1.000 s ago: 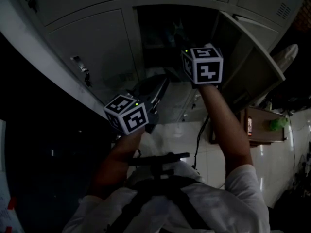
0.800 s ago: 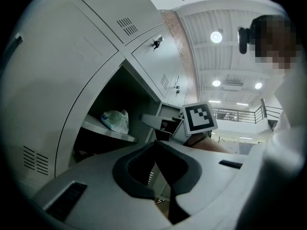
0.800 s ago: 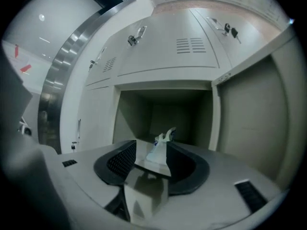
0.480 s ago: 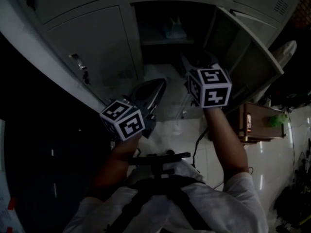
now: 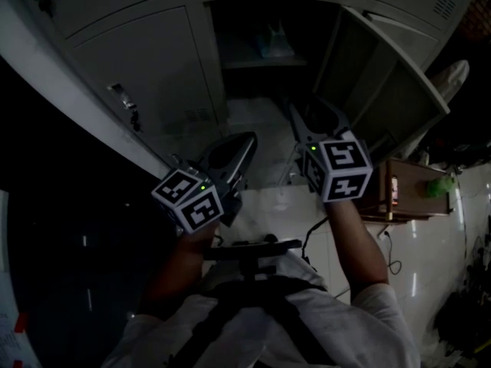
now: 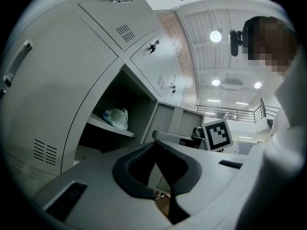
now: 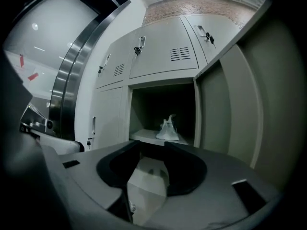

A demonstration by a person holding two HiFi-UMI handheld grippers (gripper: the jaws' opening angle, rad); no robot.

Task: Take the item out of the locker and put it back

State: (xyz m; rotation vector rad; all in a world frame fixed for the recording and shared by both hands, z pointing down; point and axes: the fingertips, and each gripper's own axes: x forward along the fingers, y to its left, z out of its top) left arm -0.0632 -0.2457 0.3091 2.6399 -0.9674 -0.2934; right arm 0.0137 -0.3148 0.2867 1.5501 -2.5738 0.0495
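Observation:
A small pale plastic bag [image 5: 274, 43] lies on the shelf inside the open locker compartment [image 5: 230, 64]; the bag [image 6: 115, 118] also shows in the left gripper view, and the bag [image 7: 168, 130] stands straight ahead in the right gripper view. My right gripper [image 5: 313, 119] is in front of the compartment, apart from the bag. The right gripper [image 7: 152, 145] is open with nothing between its jaws, which have just been closing. My left gripper [image 5: 247, 142] hangs lower left of the opening. The left gripper [image 6: 155, 143] has its tips together and holds nothing.
The compartment's door [image 5: 387, 79] stands swung open to the right of my right gripper. Closed locker doors [image 5: 146, 75] surround the opening. A low wooden stand [image 5: 406, 198] with a green thing [image 5: 441, 192] sits at the right on the white tiled floor [image 5: 437, 259].
My right gripper has drawn back out of the locker opening toward me and sunk a little. The left gripper has slid back slightly. The bag stays on the shelf.

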